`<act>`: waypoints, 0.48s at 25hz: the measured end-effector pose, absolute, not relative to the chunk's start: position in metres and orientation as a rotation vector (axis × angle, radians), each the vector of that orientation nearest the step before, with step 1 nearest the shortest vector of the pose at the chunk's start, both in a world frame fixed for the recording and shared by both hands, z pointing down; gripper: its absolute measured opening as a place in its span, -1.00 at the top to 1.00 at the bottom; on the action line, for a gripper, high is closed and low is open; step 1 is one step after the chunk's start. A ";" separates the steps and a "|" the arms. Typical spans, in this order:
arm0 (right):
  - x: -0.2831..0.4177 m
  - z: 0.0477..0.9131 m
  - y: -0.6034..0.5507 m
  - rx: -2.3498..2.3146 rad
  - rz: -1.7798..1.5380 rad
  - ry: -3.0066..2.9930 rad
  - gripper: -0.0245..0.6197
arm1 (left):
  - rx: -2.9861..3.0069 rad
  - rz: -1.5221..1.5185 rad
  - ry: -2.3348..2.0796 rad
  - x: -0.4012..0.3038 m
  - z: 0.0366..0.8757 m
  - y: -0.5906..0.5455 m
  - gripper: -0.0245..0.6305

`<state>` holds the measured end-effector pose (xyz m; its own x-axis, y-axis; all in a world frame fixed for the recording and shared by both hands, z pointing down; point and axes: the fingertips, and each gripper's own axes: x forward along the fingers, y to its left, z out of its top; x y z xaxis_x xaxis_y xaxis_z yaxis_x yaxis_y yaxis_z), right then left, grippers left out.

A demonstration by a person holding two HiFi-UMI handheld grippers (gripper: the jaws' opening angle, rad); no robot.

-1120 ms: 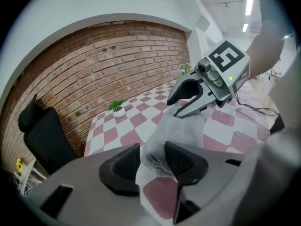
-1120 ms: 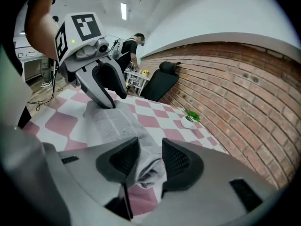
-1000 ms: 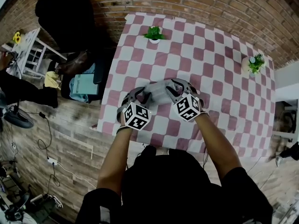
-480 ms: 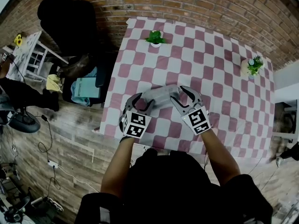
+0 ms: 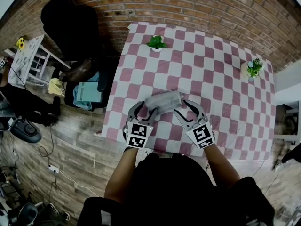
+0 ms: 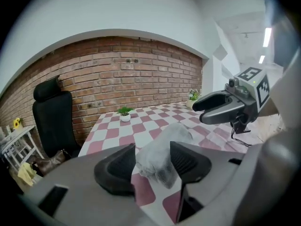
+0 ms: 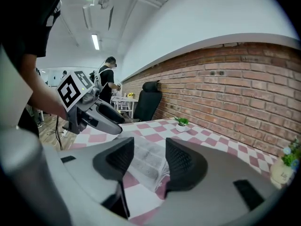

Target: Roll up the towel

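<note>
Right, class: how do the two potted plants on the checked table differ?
The leafy plant is all green; the flowering plant carries pale blossoms. The leafy plant sits in a low white pot, the flowering plant in a taller cream pot. The leafy plant stands far left, the flowering plant far right. Both stand upright on the checked cloth.

Office: brick wall (image 5: pixel 211 6), black chair (image 5: pixel 70 27)

Bright, even indoor light comes from ceiling strips (image 7: pixel 95 41); shadows are soft. Strong fisheye bends the edges, corners are black, nearest parts blurred.
</note>
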<state>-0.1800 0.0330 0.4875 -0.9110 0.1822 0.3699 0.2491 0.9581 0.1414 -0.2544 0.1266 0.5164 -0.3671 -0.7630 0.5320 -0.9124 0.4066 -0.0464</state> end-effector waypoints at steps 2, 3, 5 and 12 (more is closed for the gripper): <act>-0.175 0.486 0.034 -0.308 -0.252 -2.762 0.28 | 1.419 0.424 -2.271 -0.250 0.509 0.130 0.23; -0.173 0.488 0.035 -0.311 -0.252 -2.758 0.31 | 1.416 0.412 -2.273 -0.247 0.509 0.131 0.24; -0.171 0.498 0.040 -0.329 -0.251 -2.733 0.33 | 1.410 0.439 -2.243 -0.240 0.522 0.129 0.26; -0.164 0.512 0.055 -0.360 -0.278 -2.684 0.33 | 1.244 0.589 -2.284 -0.280 0.554 0.112 0.38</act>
<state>-0.1644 0.0553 0.5124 -0.8797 0.2080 0.4276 0.2913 0.9465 0.1389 -0.2797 0.1122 0.5538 -0.4781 -0.6537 0.5866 -0.8558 0.4969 -0.1438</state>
